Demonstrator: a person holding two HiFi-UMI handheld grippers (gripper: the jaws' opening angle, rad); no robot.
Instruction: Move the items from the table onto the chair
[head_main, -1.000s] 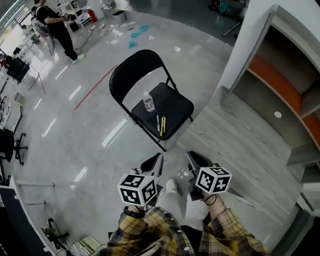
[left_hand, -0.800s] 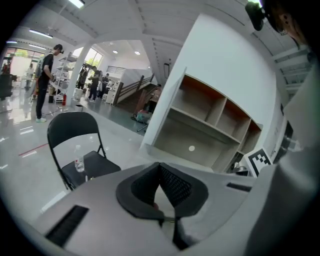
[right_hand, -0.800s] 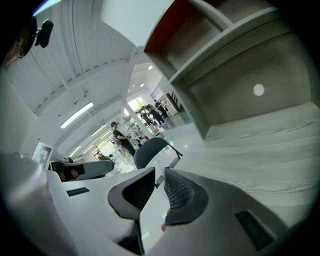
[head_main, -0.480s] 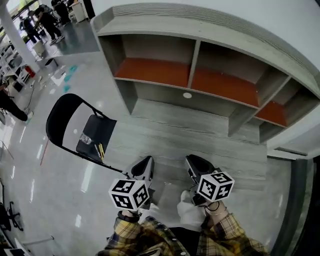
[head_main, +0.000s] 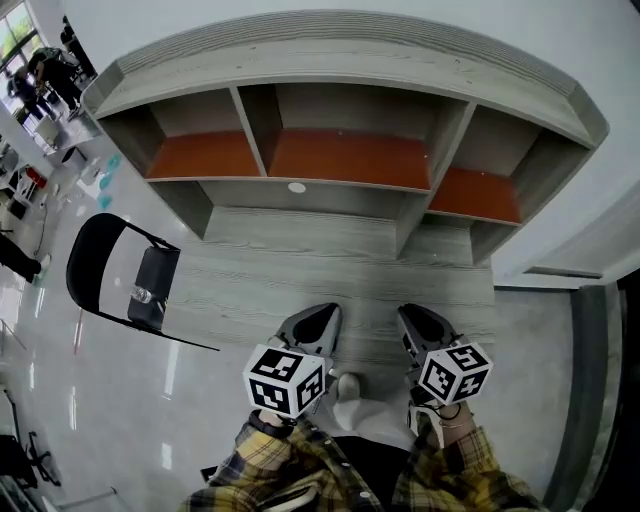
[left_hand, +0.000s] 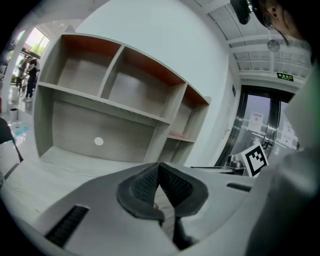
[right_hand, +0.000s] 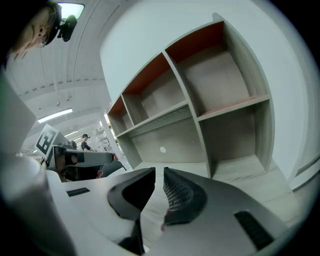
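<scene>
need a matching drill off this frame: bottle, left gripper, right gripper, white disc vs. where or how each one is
Things:
1. bottle
2. left gripper
3. right gripper
4. white disc

Place or state:
A. jaws slightly apart, nothing between them
B. on the chair seat
C. on the grey lower panel of the shelf unit
D. jaw tips together, nothing between them

Pairs: 1-B; 2-D; 3-A; 4-C
</scene>
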